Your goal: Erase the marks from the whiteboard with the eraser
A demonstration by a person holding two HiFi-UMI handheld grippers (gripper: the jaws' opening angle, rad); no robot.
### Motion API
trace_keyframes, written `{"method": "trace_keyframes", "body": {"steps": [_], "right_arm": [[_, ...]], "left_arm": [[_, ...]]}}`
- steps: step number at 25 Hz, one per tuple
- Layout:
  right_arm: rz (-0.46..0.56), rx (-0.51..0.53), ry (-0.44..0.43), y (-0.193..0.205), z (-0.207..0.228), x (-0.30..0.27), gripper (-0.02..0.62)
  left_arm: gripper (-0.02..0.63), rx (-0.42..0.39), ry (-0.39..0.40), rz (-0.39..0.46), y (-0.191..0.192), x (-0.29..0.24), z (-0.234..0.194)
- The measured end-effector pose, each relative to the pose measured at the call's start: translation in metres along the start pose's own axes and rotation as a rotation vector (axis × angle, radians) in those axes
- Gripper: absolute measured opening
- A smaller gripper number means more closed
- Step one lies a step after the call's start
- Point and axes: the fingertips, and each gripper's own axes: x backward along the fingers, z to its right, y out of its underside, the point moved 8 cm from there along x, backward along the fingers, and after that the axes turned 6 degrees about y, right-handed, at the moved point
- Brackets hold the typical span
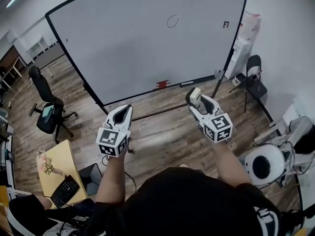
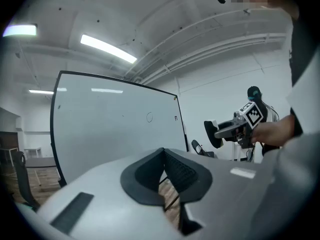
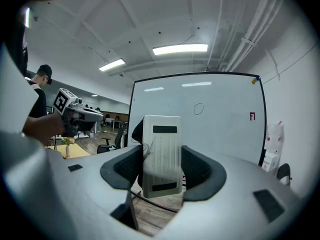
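**Q:** What stood at the left of the head view?
**A:** A black chair [image 1: 47,107] on the wood floor, and nearer the person a yellow table [image 1: 63,156].

**Q:** And the left gripper [image 1: 126,109]?
**A:** It was held up in front of the whiteboard [image 1: 128,48], not touching it. Its own view showed the dark pads [image 2: 145,176] pressed together at the tips with nothing between them.

**Q:** What was drawn on the whiteboard?
**A:** A small circle [image 1: 172,21] sat high on the board. A small red mark [image 1: 226,24] lay to its right, near the board's right edge. The rest of the surface looked blank.

**Q:** Where was the eraser [image 3: 161,154]?
**A:** It was pinched upright between the jaws of the right gripper [image 1: 193,95], with one pad against each long side. It was raised in the air clear of the board, and in the head view it sat below both marks.

**Q:** What lay farthest right?
**A:** A second chair [image 1: 254,80] stood beside the board's right leg.
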Motion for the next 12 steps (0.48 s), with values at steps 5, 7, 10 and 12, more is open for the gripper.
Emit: {"method": "trace_keyframes", "body": {"steps": [5,7,10,12], "right_arm": [[0.021,0.011,0.016,-0.010,-0.011,0.010,0.236],[0.020,0.012,0.018,-0.011,-0.015,0.013,0.236],[0.020,0.010,0.023,-0.010,-0.018,0.015,0.236],[0.024,0.008,0.026,-0.010,-0.018,0.016,0.236]], "left_arm": [[0.012,0.002,0.017,0.000,0.000,0.013,0.002],[0.012,0.007,0.020,0.000,0.001,0.017,0.003],[0.012,0.007,0.025,0.001,0.001,0.019,0.004],[0.012,0.005,0.024,0.003,0.001,0.019,0.004]]}}
